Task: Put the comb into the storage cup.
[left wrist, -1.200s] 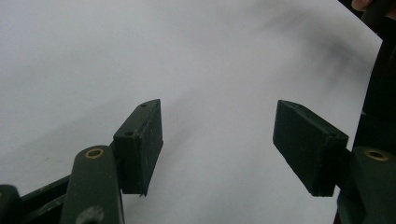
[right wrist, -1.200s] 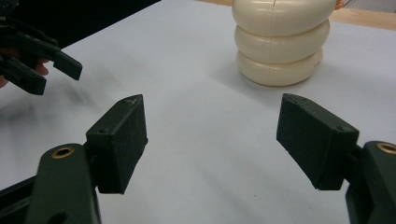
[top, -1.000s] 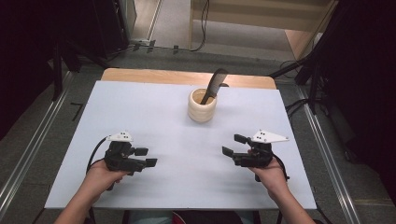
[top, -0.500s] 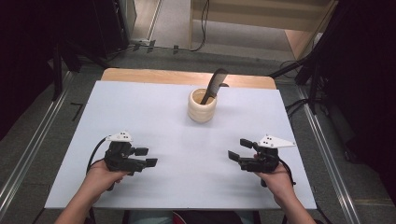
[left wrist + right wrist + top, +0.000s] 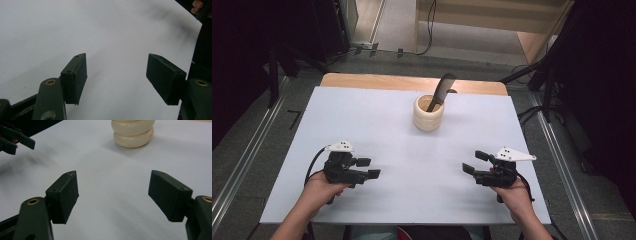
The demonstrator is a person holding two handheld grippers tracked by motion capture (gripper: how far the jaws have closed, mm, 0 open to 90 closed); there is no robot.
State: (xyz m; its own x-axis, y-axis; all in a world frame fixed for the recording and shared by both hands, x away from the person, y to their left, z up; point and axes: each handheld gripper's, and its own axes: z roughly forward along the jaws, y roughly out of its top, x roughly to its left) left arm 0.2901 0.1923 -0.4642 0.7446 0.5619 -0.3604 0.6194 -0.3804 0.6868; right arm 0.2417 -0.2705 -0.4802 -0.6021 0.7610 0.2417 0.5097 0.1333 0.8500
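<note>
Both pairs of jaws stand wide apart and hold nothing. The left gripper [image 5: 368, 168] and right gripper [image 5: 475, 162] face each other low over the white counter [image 5: 377, 120], each in a hand [image 5: 319, 192] entering from below. The cream cup [image 5: 428, 114], with a dark comb [image 5: 441, 91] inside, stands well beyond them, centred.

A comb [image 5: 441, 92] stands in the cup [image 5: 428, 116] on the table [image 5: 377, 125] — behind both grippers, between them
</note>
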